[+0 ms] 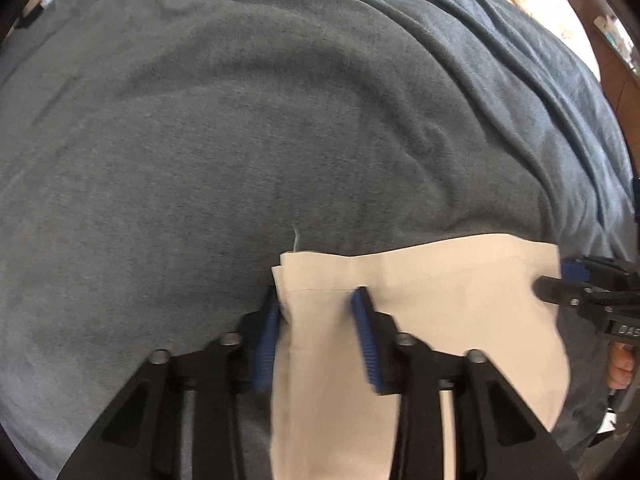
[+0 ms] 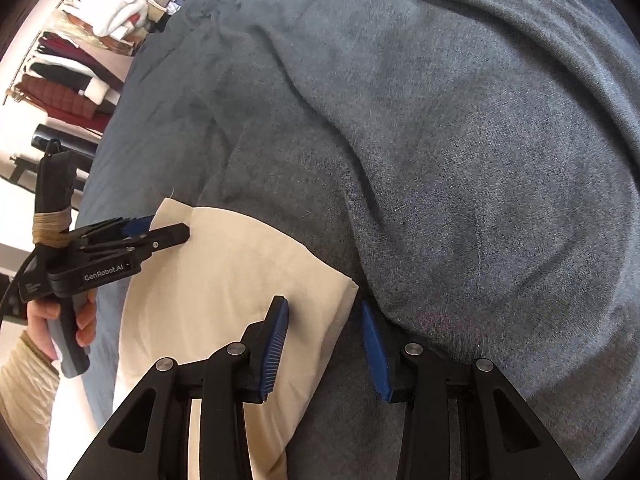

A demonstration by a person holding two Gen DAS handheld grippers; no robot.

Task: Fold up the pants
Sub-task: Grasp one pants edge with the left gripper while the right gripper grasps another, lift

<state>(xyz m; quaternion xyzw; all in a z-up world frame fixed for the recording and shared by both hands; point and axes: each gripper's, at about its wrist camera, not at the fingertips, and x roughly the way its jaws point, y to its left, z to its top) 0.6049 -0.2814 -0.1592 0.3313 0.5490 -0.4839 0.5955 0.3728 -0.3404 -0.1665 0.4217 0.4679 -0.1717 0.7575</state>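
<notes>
A wrinkled grey-blue blanket point(image 2: 460, 140) covers the bed, with shelves of folded clothes point(image 2: 80, 52) behind. The left gripper point(image 2: 160, 228) carries the writing "GenRobot.AI". The cream pants point(image 1: 432, 312) lie folded flat, their long side running between the two grippers. The left gripper and the right gripper point(image 2: 324, 320) both stand open over opposite corners.

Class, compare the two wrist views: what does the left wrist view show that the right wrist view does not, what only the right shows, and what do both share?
Only the left wrist view shows the patterned sheet at the far right edge. Only the right wrist view shows stacked clothes on shelves and the person's left hand. Both show the cream pants on the grey-blue blanket, with the left gripper and right gripper open at opposite corners.
</notes>
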